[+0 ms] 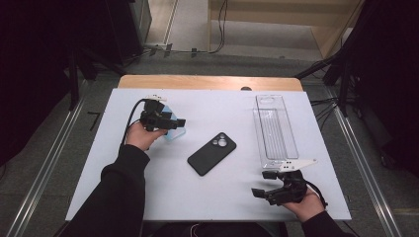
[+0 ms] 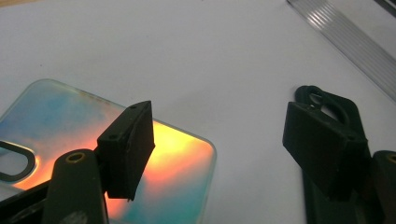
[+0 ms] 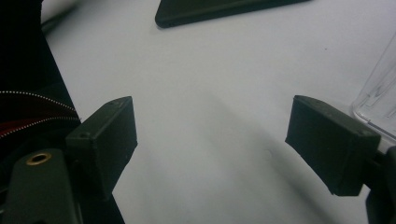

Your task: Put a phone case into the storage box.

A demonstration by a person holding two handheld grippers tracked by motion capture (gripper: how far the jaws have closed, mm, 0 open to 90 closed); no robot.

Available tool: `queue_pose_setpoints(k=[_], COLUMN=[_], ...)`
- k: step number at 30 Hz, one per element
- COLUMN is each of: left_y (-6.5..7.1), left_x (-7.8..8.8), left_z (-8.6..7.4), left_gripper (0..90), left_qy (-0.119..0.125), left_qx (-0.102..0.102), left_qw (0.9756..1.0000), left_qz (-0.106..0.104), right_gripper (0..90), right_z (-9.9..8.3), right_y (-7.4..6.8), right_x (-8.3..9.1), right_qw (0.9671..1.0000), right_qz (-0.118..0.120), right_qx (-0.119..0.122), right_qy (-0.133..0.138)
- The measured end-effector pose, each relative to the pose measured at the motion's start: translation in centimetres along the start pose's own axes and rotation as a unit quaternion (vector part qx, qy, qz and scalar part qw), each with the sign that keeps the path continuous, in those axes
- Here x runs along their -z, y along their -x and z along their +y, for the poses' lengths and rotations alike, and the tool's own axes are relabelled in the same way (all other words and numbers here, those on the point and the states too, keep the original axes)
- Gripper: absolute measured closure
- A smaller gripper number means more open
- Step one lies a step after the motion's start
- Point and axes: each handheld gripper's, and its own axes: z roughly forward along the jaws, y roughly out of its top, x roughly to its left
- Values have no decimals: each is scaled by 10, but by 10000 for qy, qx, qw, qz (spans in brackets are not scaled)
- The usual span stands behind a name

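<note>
Nearest me, my right gripper (image 1: 265,183) hangs low by the near edge of the white table (image 1: 163,197), its jaws standing wide apart with nothing but bare tabletop between them. The matte surface around it is open toward the middle. Just beyond it to the right lies the near end of a clear plastic tray (image 1: 274,129), long, rectangular and ribbed along its floor, running toward the far edge.

At the middle of the table lies a black phone (image 1: 212,153), flat, back up, matte, with rounded corners and a round camera cluster at its far end. It sits at an angle, well apart from the tray.

Farther left, my left gripper (image 1: 174,122) hovers over a translucent phone case (image 2: 177,158), glossy and iridescent, blue at the rims and orange in the middle. Its jaws are spread wide and hold nothing; one pad (image 2: 128,147) hangs above the case, the other (image 2: 322,147) above the phone's camera end. White table stretches beyond them to the wooden far edge.
</note>
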Motion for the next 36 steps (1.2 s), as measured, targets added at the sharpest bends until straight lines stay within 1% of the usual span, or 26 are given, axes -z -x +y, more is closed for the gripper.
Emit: queue_pose_setpoints(k=[2,4,5,6,8,9,11,12,13,14,15,16,17,18,19,21,25,27,29,32,33,36], left_y=[-2,-2,-2,-2,-2,-2,-2,-2,-2,-4,-4,-4,-4,-4,-4,-4,-6,-6,-9,-11,-11,-12], left_x=[-4,-7,-9,-11,-13,-16,-17,-19,-19,-23,-25,-28,-28,-31,-31,-33,-36,-39,-41,-44,-44,-44], left_z=[3,6,8,9,11,12,11,10,10,10,9,8,8,6,6,4,0,-3,-7,-12,-13,-13], left_gripper=[256,257,271,289,294,354,499,634,738,799,863,900,900,900,900,900,900,900,900,900,900,900], left_qy=[16,29,32,20,26,15,28,64,64,-58,-133,-155,-155,-169,-169,-84,-61,-137,-202,-221,-224,-217], left_qx=[13,-23,-47,-46,-24,24,57,152,152,321,348,367,367,297,297,341,266,229,256,362,370,369], left_qw=[10000,10000,10000,10000,10000,10000,10000,9997,9997,9988,9987,9986,9986,9989,9989,9990,9995,9996,9995,9991,9991,9991], left_qz=[-47,-2,17,30,5,-64,-57,-168,-168,-368,-334,-351,-351,-307,-307,-294,-148,-44,-12,10,-15,-1], right_gripper=[143,143,143,143,143,143,143,143,143,143,143,143,143,143,143,143,143,143,143,143,143,143], right_z=[0,0,0,0,0,0,0,0,0,-1,-1,-1,-1,-1,-1,-1,-1,-1,-1,-1,-1,-1], right_y=[0,0,0,0,0,0,0,0,0,0,0,0,0,0,0,0,0,0,0,0,0,0], right_x=[0,0,0,0,0,0,0,0,0,1,1,1,1,1,1,1,2,2,2,2,2,2], right_qw=[10000,10000,10000,10000,10000,10000,10000,10000,10000,10000,10000,10000,10000,10000,10000,10000,10000,10000,10000,10000,10000,10000], right_qz=[-2,-7,-10,-15,-17,-14,-29,-25,-25,-22,-22,-26,-27,-31,-29,-32,-36,-32,-32,-29,-25,-20], right_qx=[-1,1,0,-5,-6,-8,-18,-19,-19,-22,-19,-14,-17,-10,-20,-26,-28,-23,-23,-22,-23,-19], right_qy=[-7,-14,-22,-22,-16,-7,-6,-3,-3,4,3,1,-3,-6,2,13,11,9,11,13,12,15])
